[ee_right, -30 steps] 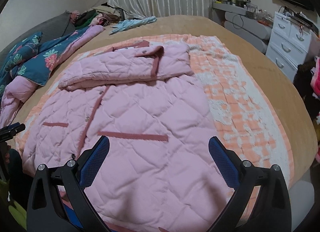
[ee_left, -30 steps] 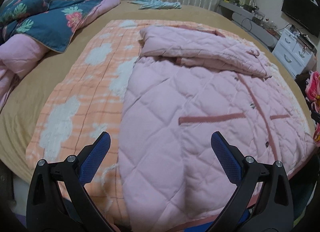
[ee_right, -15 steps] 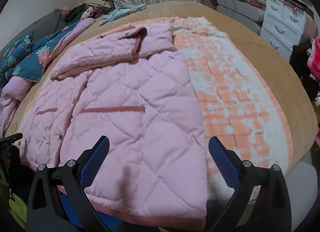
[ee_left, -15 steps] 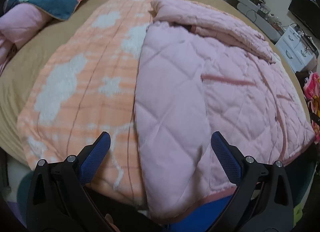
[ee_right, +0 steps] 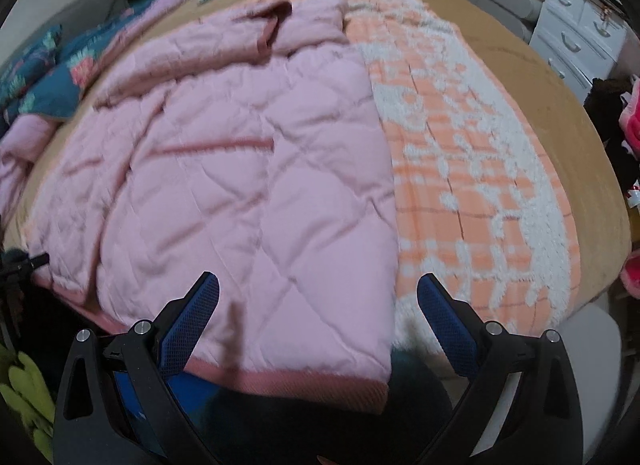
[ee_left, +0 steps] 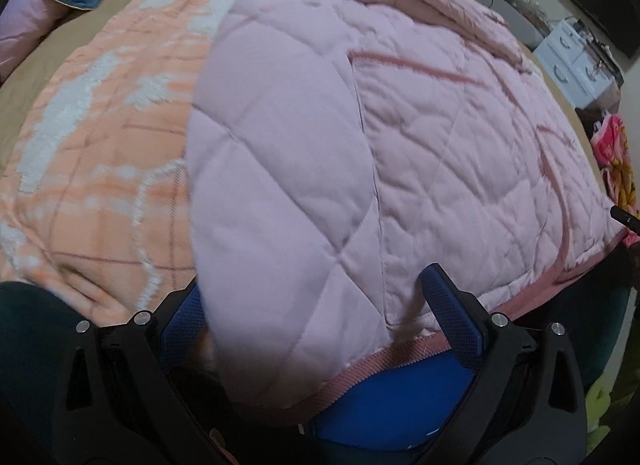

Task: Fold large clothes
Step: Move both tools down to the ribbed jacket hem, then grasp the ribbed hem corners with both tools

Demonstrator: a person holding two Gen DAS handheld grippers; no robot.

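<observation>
1. Quilted pink coat point(ee_left: 420, 137) spread flat on orange-and-white blanket point(ee_left: 100, 137), front up, sleeves already folded across the chest at the far end, darker pink hem band point(ee_right: 304, 383) hanging at the near edge of the bed point(ee_right: 520, 49).
2. Left gripper point(ee_left: 320, 305) low at the hem's left corner, jaws spread wide, one finger tucked under the coat's side edge, the other resting against the fabric just above the band; nothing pinched yet.
3. Right gripper point(ee_right: 318, 307) at the hem's right corner, jaws likewise spread, straddling the corner where coat meets blanket; contact with the cloth probably not made, though blur makes that hard to judge.
4. Step in hand, by the look of it: reaching for both bottom corners, ahead of a bottom-to-top fold.
5. Next move calls for closing each jaw on the hem band alone, not on the blanket beneath, then lifting both corners evenly and carrying them toward the collar point(ee_right: 272, 25).
6. Beyond the coat: floral duvet point(ee_right: 52, 77) well apart at the bed's left side, white drawers point(ee_right: 576, 37) off to the right.
</observation>
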